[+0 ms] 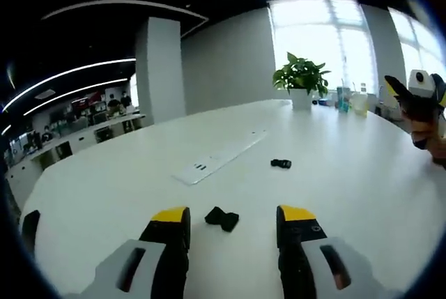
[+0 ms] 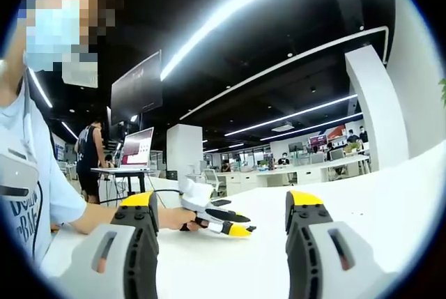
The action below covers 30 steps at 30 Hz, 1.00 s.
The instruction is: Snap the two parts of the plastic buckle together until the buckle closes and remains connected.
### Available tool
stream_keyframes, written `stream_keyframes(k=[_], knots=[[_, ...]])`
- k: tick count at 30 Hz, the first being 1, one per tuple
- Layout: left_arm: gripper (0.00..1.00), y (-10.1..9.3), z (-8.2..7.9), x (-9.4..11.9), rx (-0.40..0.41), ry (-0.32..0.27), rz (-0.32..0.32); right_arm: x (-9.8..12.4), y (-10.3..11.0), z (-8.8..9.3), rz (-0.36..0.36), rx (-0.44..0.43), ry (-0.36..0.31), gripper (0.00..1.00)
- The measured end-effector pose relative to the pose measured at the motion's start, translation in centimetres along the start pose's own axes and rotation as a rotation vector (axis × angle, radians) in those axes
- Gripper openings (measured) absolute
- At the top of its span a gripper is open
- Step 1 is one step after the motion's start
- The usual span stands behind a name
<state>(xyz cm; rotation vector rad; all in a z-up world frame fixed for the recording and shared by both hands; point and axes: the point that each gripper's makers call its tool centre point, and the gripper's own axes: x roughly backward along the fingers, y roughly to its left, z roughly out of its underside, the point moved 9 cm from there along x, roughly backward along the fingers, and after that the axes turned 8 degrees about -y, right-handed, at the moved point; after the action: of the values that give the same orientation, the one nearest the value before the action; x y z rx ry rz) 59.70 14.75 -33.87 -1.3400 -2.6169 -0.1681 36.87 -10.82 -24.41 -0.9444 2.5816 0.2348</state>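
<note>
Your left gripper (image 1: 232,224), jaws wide and empty, has one black plastic buckle half (image 1: 221,219) lying between its tips on the white table (image 1: 362,173); the second half (image 1: 281,164) lies beyond. Your right gripper (image 2: 226,208) gapes too, aimed away.

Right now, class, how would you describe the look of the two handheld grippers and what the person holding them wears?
Left gripper: two black jaws capped with yellow tips, rising from light grey bodies with dark oval slots. Right gripper: the same build, black jaws, yellow tips, grey housings with dark slots showing an orange spot. In the right gripper view the left gripper has a white body. The person wears a light blue printed T-shirt.
</note>
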Motion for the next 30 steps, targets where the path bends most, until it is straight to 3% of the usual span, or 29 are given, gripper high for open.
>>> stream_keyframes(k=[8, 30], knots=[[0.49, -0.8, 0.7, -0.8, 0.024, 0.028, 0.026, 0.0, 0.2, 0.1, -0.003, -0.006, 0.001, 0.76], [0.46, -0.8, 0.8, -0.9, 0.050, 0.017, 0.066, 0.0, 0.2, 0.1, -0.012, -0.006, 0.005, 0.76]])
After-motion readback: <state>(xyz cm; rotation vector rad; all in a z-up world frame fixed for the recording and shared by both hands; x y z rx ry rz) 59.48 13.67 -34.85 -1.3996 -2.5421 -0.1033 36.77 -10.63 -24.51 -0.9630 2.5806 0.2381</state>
